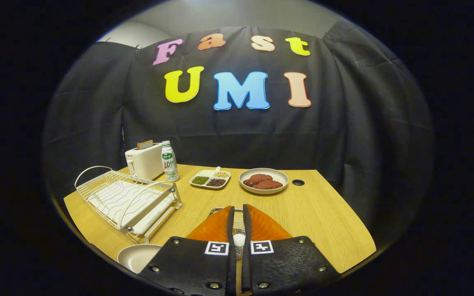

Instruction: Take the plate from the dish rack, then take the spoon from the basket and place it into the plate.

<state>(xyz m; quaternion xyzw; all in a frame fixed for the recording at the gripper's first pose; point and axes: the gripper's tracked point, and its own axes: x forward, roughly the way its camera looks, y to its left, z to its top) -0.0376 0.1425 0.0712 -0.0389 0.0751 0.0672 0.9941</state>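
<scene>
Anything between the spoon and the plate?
Nothing visible. The white spoon sits between the nearly closed jaws of the gripper, by the basket. The plate lies beside the gripper on its left, clear of the rack.

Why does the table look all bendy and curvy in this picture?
Gripper view: the fisheye lens bows the table edges and the dish rack; light glares off the orange fingers of the gripper, which stand nearly closed; the far plate of meat stays sharp.

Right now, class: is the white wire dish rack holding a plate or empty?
Empty: the white wire dish rack shows bare slots. A cream plate lies on the table beside it. The gripper has its jaws nearly closed.
</scene>
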